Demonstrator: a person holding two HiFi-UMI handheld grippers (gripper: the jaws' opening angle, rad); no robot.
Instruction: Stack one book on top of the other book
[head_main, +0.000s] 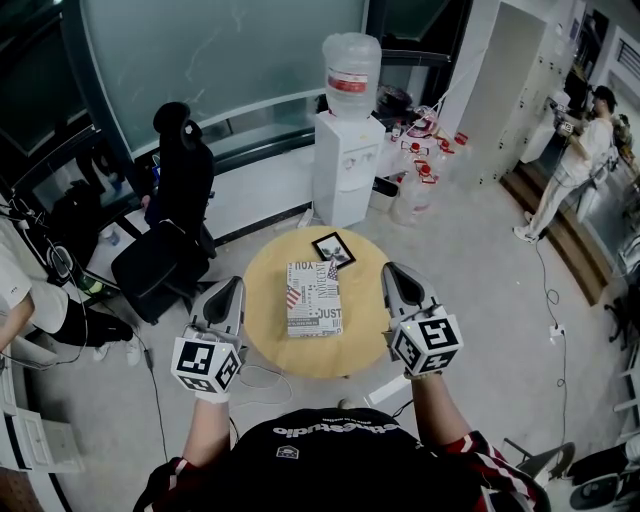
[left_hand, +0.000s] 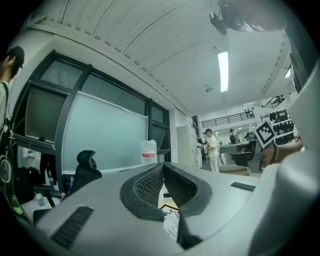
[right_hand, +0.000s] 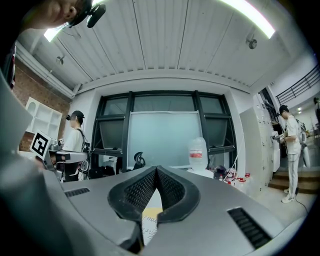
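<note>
Standing on open floor (head_main: 480, 290): round desk (head_main: 365, 335); patterned book (head_main: 313, 298) centre, small dark book (head_main: 333, 248) at one o'clock edge. Water dispenser (head_main: 347, 165) twelve, office chair (head_main: 170, 245) ten. Left gripper (head_main: 236, 284), right gripper (head_main: 391, 269) flank desk, jaws pressed together, empty.

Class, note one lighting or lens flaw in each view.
Head view: wide lens bows the window wall. Left gripper view: ceiling lamp blows out white, corners dark. Right gripper view: strip light glares, edges curve.

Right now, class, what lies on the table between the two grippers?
In the head view, the large printed book lies between the left gripper and the right gripper; the rest of that stretch is bare round table.
</note>
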